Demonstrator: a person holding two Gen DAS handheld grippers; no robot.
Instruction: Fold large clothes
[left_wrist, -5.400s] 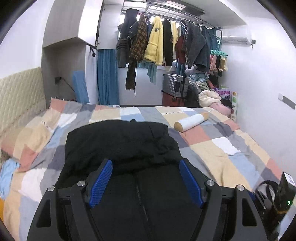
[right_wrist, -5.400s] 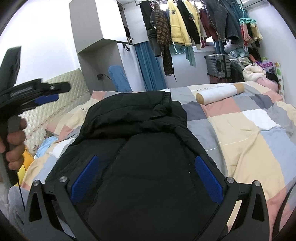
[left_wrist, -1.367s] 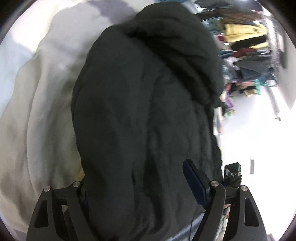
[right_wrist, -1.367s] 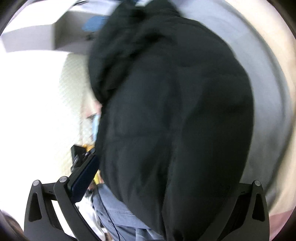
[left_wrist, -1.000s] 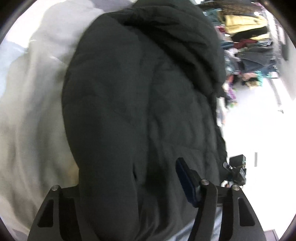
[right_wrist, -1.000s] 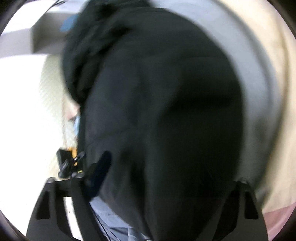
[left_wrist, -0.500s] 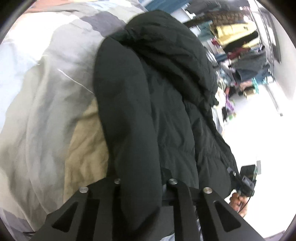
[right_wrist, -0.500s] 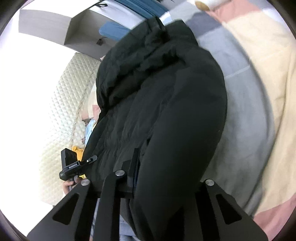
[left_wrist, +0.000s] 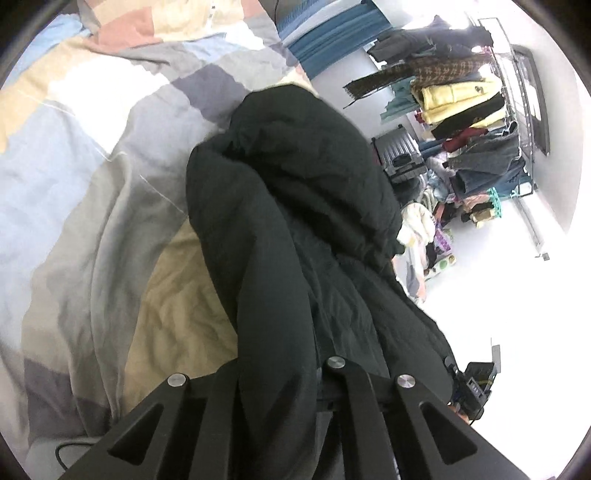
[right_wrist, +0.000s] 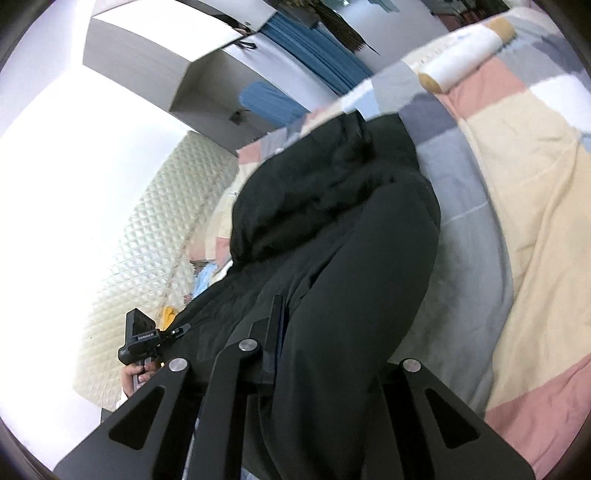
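Left wrist: left gripper (left_wrist: 280, 373), right gripper (right_wrist: 325, 354) clamp black coat (left_wrist: 288, 221) | patchwork quilt (left_wrist: 92, 192) | clothes rack (left_wrist: 472, 110)

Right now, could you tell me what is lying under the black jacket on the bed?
The black jacket lies on a patchwork quilt of grey, beige, blue and pink squares, which shows all around it. Anything directly beneath the jacket is covered. Both grippers pinch its near edge.
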